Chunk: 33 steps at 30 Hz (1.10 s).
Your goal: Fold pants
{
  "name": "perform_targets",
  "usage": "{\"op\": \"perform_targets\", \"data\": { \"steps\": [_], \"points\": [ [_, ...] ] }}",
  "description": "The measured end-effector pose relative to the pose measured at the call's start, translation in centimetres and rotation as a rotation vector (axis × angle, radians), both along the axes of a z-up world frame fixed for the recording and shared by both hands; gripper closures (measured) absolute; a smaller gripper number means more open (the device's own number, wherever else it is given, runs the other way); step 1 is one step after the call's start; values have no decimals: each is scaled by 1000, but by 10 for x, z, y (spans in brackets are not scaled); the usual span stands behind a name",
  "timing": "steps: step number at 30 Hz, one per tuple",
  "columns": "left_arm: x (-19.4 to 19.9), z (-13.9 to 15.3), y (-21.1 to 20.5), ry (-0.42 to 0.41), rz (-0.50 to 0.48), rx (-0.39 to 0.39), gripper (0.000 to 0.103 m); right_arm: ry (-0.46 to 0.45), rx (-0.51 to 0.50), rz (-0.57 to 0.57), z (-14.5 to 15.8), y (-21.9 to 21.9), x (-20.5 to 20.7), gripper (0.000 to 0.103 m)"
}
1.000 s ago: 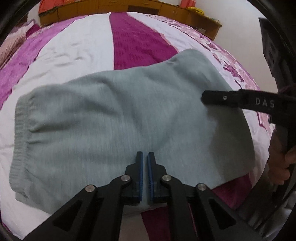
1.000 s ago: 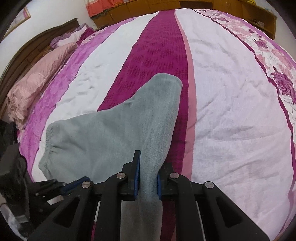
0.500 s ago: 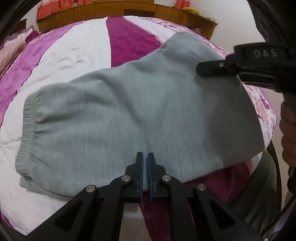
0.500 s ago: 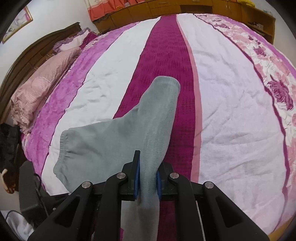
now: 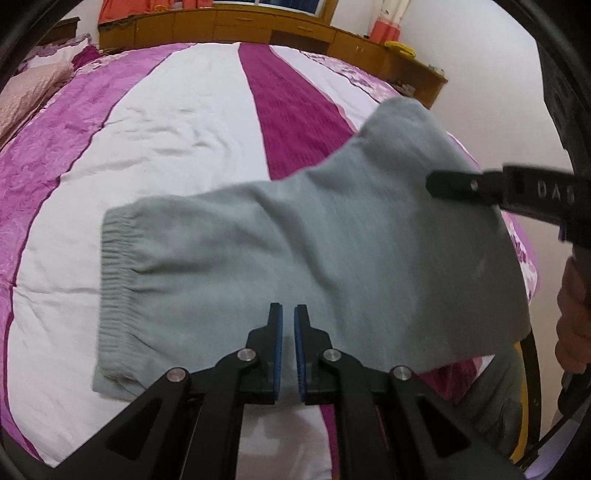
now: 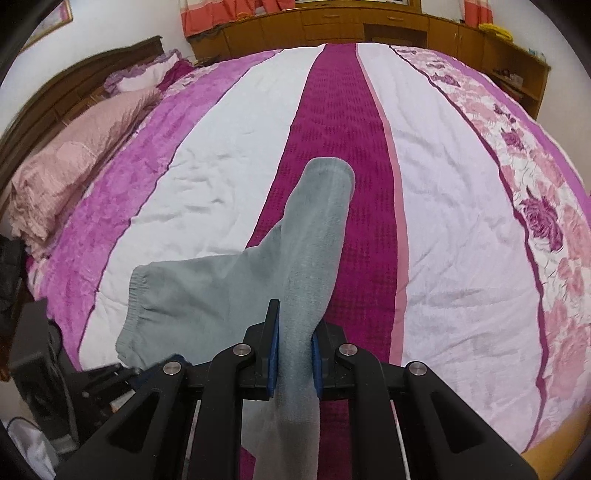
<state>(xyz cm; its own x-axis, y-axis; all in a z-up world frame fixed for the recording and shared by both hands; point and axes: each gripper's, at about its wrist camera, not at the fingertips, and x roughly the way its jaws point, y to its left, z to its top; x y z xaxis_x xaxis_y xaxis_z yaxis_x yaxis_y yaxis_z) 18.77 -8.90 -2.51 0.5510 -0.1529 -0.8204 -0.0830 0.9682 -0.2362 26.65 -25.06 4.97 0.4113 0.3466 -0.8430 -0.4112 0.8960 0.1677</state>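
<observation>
Grey-green knit pants (image 5: 295, 258) are held up above a striped bedspread (image 5: 166, 122), ribbed waistband (image 5: 114, 280) at the left. My left gripper (image 5: 288, 314) is shut on the pants' near edge. My right gripper (image 6: 294, 317) is shut on a fold of the pants (image 6: 310, 266), which drape away from it with the waistband (image 6: 136, 306) low at the left. The right gripper also shows in the left wrist view (image 5: 454, 184), over the pants' right part.
The bed (image 6: 461, 221) has magenta, white and floral stripes. A pink pillow (image 6: 70, 166) and wooden headboard (image 6: 74, 88) lie at the left. Wooden cabinets (image 6: 369, 26) line the far wall. A dark object (image 6: 33, 350) stands by the bed's near left corner.
Both grippers have risen and pulled back with the pants in hold. The pants now hang higher off the bedspread, and more of the bed shows beyond them.
</observation>
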Motion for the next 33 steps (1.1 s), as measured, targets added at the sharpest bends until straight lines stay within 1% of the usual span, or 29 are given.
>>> {"op": "perform_targets", "data": {
  "steps": [6,12,17,18,20,22,24,26,28,33],
  "points": [
    [-1,4,23,-9,21,-14,98,-11,-49,-3,5,15,-2,96],
    [0,4,36,-7,35,-22,98,-24,-85,11,11,35,-6,96],
    [1,6,56,-7,60,-45,98,-22,-76,10,17,51,-9,96],
    [0,8,63,-10,75,-46,98,-23,-72,10,18,55,-10,96],
    [-2,12,84,-13,144,-49,98,-25,-60,18,22,64,-13,96],
    [-3,16,105,-9,171,-66,98,-25,-32,23,26,75,-15,96],
    [-4,20,122,-17,201,-41,98,-27,-18,34,26,86,-17,96],
    [-7,23,138,-21,224,-30,98,-25,-17,63,23,103,-19,96],
    [-11,23,151,-18,241,-42,98,-19,-21,86,17,118,-21,96],
    [-19,17,165,-12,253,-69,98,-12,-29,99,-5,157,-33,96]
  ]
}}
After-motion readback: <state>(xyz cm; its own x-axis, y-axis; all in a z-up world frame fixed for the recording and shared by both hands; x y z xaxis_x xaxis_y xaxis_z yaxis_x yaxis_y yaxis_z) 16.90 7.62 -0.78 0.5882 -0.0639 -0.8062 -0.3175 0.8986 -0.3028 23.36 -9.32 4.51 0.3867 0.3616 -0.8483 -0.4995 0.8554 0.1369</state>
